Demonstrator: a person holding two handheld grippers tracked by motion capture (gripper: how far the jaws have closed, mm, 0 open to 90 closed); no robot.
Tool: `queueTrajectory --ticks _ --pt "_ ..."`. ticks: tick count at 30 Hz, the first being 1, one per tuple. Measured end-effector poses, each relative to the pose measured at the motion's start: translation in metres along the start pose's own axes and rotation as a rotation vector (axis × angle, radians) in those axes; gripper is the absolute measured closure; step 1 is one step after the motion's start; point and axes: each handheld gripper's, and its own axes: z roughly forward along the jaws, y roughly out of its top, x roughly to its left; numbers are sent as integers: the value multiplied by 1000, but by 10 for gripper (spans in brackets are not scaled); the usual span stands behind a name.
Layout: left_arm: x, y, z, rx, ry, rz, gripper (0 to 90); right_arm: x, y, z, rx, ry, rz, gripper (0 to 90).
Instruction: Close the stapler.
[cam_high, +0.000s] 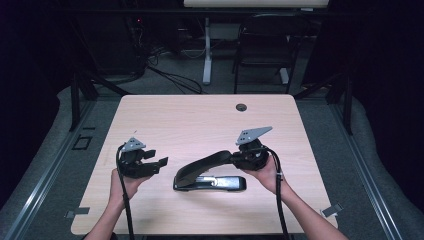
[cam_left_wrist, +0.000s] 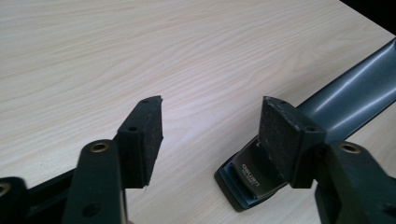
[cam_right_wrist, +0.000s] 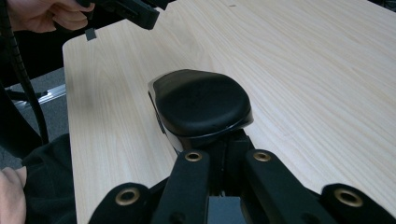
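1. The left gripper (cam_high: 150, 161) hangs over the near-left part of the counter (cam_high: 200, 120), its jaws spread with nothing between them. In the left gripper view the rubber pads (cam_left_wrist: 150, 135) frame bare wood, and the hinge end of the stapler base sits just beside the right-hand pad. If it closes from here it would likely catch only that corner and twist the base sideways.

2. The stapler (cam_high: 210, 177) lies near the middle of the counter, towards the near edge, base flat and its black top arm (cam_high: 205, 162) swung up and open. With the base unheld (nothing pins it down), any further lift on the arm could drag or tip the whole thing.

3. The right gripper (cam_high: 239, 157) has its jaws pinched on the raised far end of the arm; in the right gripper view they close under the rounded black cap (cam_right_wrist: 201, 100). That cap looks smooth and glossy, so I judge the hold could slip, letting the arm snap down.
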Motion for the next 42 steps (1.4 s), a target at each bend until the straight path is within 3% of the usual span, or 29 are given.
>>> queueTrajectory --ticks 10,13,15,17,29,42 --pt "2 -1 2 12 -2 -7 281 -2 -3 -1 9 1 3 900" --pt "0 -1 2 18 -10 7 354 -2 -3 -1 8 0 4 900" --pt "-2 -2 4 29 -12 32 447 -2 -4 -1 8 0 5 900" --pt "-4 -2 5 43 -19 38 447 -2 -4 -1 8 -1 8 900" --pt "-3 -1 7 49 0 10 251 -6 -14 -2 32 -17 15 900" --pt "-2 -2 8 45 4 12 191 -8 -21 -2 47 -25 24 900"
